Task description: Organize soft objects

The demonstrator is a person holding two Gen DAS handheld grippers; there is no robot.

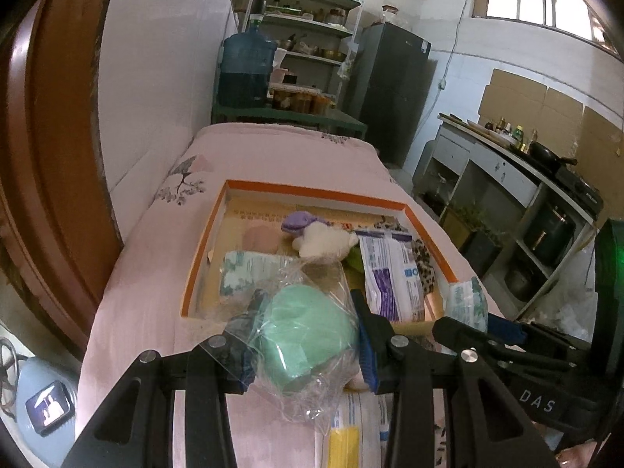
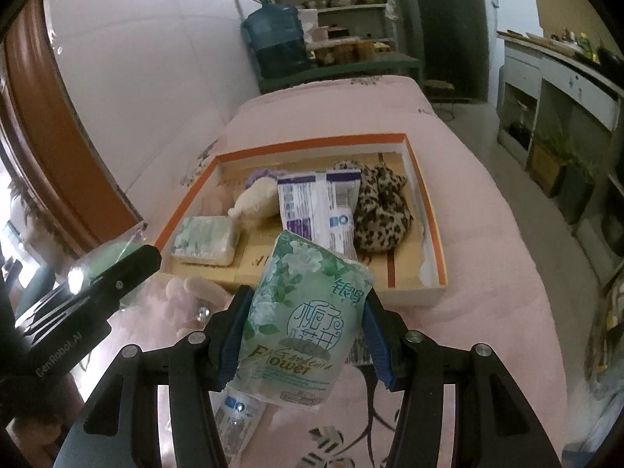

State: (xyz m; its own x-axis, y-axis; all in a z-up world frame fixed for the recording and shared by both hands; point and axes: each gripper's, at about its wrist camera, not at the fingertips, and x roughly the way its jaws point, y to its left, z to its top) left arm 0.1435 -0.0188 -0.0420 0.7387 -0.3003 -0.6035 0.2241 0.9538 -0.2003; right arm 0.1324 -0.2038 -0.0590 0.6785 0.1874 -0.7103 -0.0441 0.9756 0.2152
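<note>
My left gripper [image 1: 304,345] is shut on a green sponge in a clear plastic bag [image 1: 308,335], held above the near edge of the orange-rimmed box [image 1: 312,189]. My right gripper [image 2: 308,335] is shut on a green floral tissue pack [image 2: 304,319], held in front of the box [image 2: 312,140]. Inside the box lie another tissue pack [image 2: 204,240], a cream plush toy [image 2: 255,201], a purple-and-white packet [image 2: 318,204], a leopard-print cloth [image 2: 384,210] and a purple soft item [image 1: 296,221].
The box rests on a pink-covered table [image 2: 487,253]. A pink soft item [image 2: 191,296] and another packet [image 1: 351,429] lie on the cover near me. A water jug [image 1: 243,70], shelves and a dark fridge [image 1: 390,89] stand behind. A counter [image 1: 507,179] is at right.
</note>
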